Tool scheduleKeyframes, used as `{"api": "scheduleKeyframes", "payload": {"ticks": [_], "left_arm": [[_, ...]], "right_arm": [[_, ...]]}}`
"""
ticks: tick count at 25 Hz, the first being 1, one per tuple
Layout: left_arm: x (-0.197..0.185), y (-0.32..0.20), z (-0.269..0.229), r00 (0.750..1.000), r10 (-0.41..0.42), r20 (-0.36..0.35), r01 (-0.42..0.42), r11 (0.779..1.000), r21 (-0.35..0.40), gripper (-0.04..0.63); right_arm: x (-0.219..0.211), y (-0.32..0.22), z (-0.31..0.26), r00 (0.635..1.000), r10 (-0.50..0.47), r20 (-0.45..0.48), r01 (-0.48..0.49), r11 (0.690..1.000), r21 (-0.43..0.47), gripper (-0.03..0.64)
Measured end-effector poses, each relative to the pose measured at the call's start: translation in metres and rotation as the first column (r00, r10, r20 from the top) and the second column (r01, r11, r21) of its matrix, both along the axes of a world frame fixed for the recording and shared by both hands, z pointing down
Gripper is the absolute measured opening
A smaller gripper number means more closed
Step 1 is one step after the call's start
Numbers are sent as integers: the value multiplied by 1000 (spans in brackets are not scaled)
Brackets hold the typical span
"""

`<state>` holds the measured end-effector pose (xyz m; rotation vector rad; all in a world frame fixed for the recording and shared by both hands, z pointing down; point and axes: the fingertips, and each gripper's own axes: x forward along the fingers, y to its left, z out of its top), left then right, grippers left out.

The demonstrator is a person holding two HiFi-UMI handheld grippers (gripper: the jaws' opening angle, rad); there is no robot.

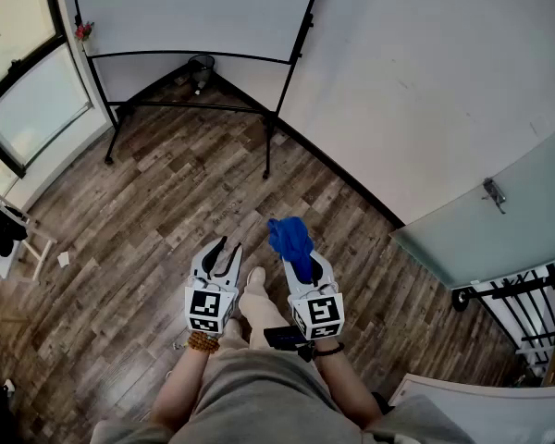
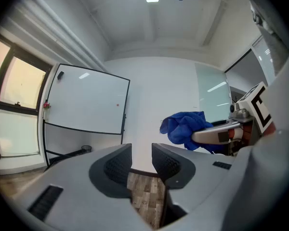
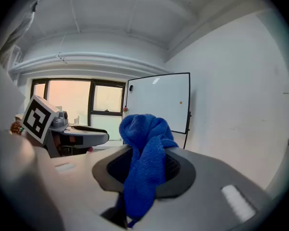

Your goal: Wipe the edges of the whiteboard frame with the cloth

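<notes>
Jaws of the right gripper (image 3: 145, 166) are seen clamped on the blue cloth (image 3: 143, 143), which is bunched above the jaw tips and hangs down between them. The jaws of the left gripper (image 2: 141, 160) are held slightly apart with nothing between them; only wooden floor (image 1: 148, 211) is seen through the narrow gap. Both grippers are held low and close to the body, side by side and just apart, with the forearms stretched forward and roughly parallel. A beaded bracelet (image 1: 203, 342) is worn on the left wrist. Both tools are pointed ahead toward the whiteboard (image 1: 185, 12), which is set well beyond the jaw tips on a black stand. Its black frame (image 1: 302, 37) is not touched by the cloth or by either gripper. A white wall (image 1: 416, 81) runs to the right of the right gripper, and a window (image 1: 23, 100) lies to the left of the left gripper.
</notes>
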<state>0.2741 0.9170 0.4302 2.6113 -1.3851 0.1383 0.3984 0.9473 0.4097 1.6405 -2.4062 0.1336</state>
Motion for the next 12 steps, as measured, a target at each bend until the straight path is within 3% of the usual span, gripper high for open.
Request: {"api": "scheduleKeyframes", "payload": {"ticks": [6,12], "left_arm": [[5,-66,8,1000,-2,21,2,1000,-11,135],[11,-146,6,995,13,96,-11,1000,-21,135]], "right_arm": [[5,-74,13,997,-13,75,14,1000,-7,117],[15,-170,15,994,-11,111,11,1000,1,118]]}}
